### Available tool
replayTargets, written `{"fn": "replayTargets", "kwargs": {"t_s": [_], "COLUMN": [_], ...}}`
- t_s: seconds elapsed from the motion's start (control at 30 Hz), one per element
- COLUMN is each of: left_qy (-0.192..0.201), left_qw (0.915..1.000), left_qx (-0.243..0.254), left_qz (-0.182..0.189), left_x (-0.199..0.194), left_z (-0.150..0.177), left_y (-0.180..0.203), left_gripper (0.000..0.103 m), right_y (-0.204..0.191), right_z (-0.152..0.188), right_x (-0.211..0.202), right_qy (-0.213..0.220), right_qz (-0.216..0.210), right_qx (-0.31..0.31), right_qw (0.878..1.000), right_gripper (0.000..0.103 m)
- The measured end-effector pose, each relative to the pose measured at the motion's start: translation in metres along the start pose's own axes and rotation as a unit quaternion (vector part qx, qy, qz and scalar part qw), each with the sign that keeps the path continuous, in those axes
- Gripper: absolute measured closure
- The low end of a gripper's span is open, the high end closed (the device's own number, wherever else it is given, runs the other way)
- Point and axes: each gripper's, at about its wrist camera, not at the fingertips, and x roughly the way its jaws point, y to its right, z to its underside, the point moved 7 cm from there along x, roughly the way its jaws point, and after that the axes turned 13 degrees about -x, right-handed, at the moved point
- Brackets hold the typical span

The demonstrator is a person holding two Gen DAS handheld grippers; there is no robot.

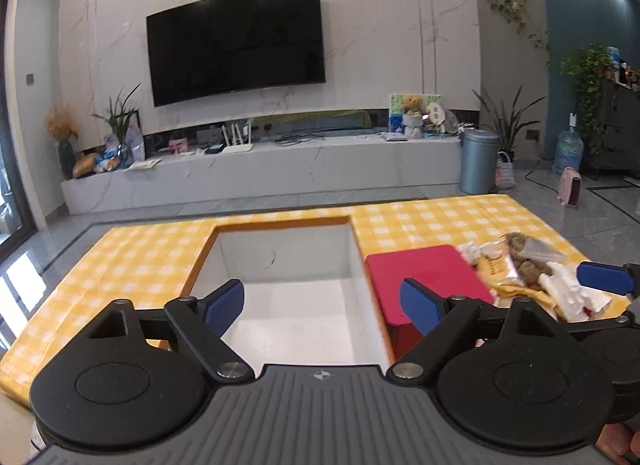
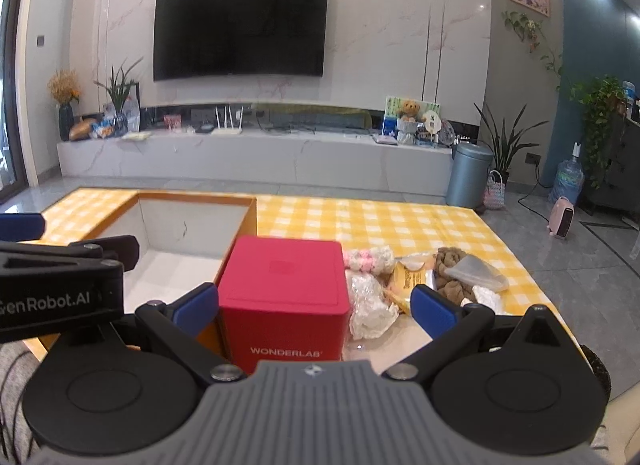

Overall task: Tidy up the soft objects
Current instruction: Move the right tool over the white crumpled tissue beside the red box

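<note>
— While you look over my shoulder, tell me what room I have on the left.

— Your left gripper (image 1: 322,307) hangs over the open white box (image 1: 296,293), jaws spread wide and holding nothing. The box's orange rim runs just beside the red WONDERLAB box (image 2: 282,301) on its right side.

— And my right gripper (image 2: 316,307)?

— Also wide open and empty. It faces the red box, which stands between its blue pads (image 2: 196,307). The soft objects (image 2: 424,281), white wrappers, a pink-and-white bundle, a brown plush and a yellow packet, lie heaped against the red box's right side on the yellow checked tablecloth (image 2: 400,221).

— Where is the cloth bare?

— Beyond the heap toward the far edge, and left of the white box. The heap's right end lies near the table's right edge.
</note>
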Motion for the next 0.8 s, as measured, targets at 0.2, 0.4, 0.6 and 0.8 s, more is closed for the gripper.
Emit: {"fn": "replayTargets", "kwargs": {"t_s": [0.2, 0.4, 0.6, 0.8], "left_qy": [0.037, 0.025, 0.036, 0.031], "left_qw": [0.9983, 0.9912, 0.9894, 0.9987], "left_qx": [-0.038, -0.129, -0.14, -0.034], "left_qz": [-0.026, -0.016, -0.004, 0.023], "left_x": [-0.008, -0.008, -0.001, 0.014], "left_z": [-0.021, -0.044, -0.061, -0.053], "left_y": [-0.001, -0.01, -0.009, 0.039], "left_gripper": [0.001, 0.001, 0.001, 0.001], "right_y": [0.038, 0.121, 0.211, 0.225], "right_z": [-0.023, -0.065, -0.041, 0.038], "right_x": [-0.016, -0.023, 0.002, 0.065], "right_qy": [0.016, 0.03, -0.052, -0.123], "right_qz": [0.055, 0.164, 0.272, 0.183], "right_qx": [-0.017, -0.014, 0.08, 0.159], "right_qw": [0.998, 0.986, 0.957, 0.962], "right_gripper": [0.003, 0.003, 0.002, 0.003]}}
